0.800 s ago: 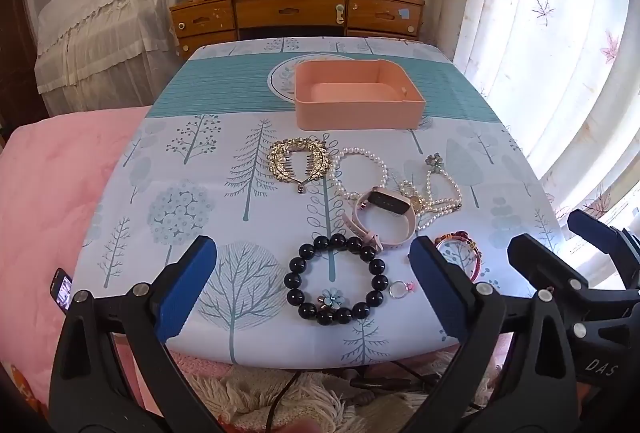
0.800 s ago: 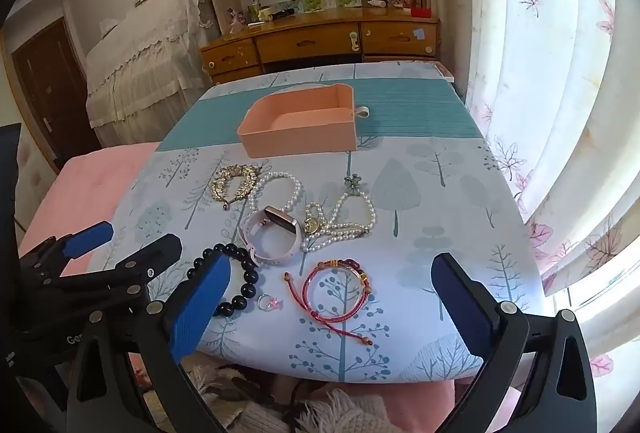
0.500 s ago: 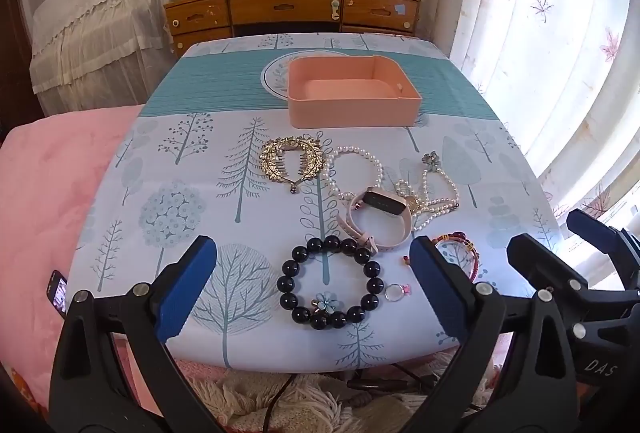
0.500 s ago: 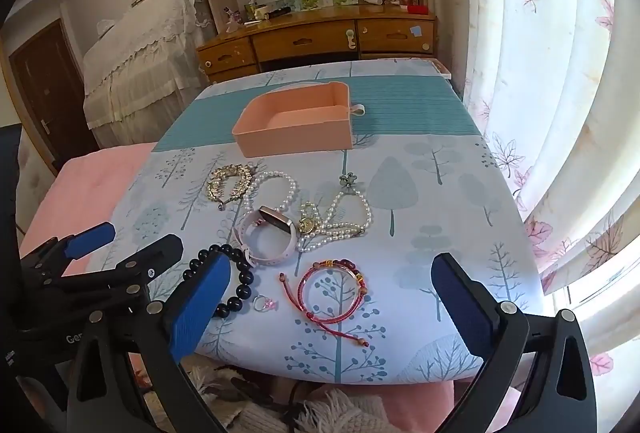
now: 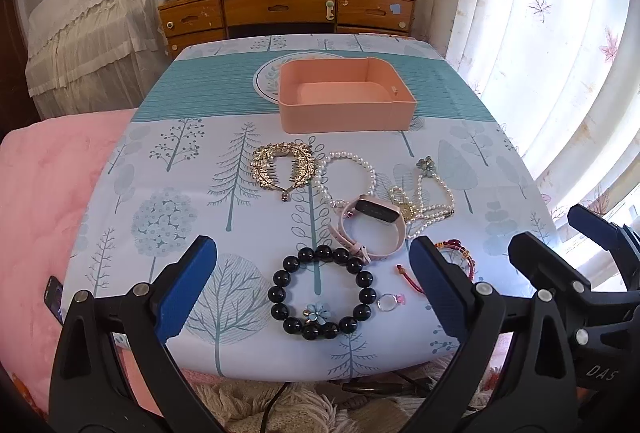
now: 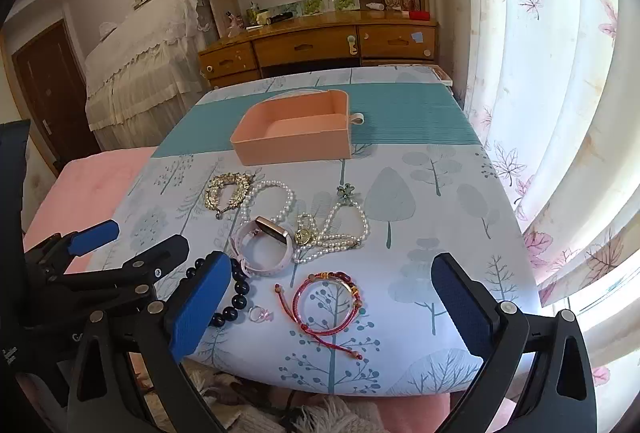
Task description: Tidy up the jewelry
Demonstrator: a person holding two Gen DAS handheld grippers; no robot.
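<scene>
An empty peach tray [image 5: 346,113] [image 6: 294,146] stands mid-table. In front of it lie a gold leaf hair comb [image 5: 282,169] [image 6: 226,189], a pearl bracelet [image 5: 346,175] [image 6: 270,201], a pearl necklace with a flower [image 5: 430,199] [image 6: 340,229], a pink watch [image 5: 370,229] [image 6: 266,245], a black bead bracelet [image 5: 320,291] [image 6: 236,293], a small ring [image 5: 390,301] [image 6: 258,313] and a red cord bracelet [image 6: 328,303]. My left gripper [image 5: 316,291] is open above the black bracelet. My right gripper [image 6: 330,307] is open above the red bracelet.
The table carries a tree-print cloth [image 5: 168,201] and ends near my grippers. A pink bed [image 5: 40,193] lies to the left, a curtain [image 5: 540,53] to the right, and a wooden desk [image 5: 288,11] stands behind the table.
Both grippers have drifted slightly forward and lower toward the jewelry. Nothing on the table has moved.
</scene>
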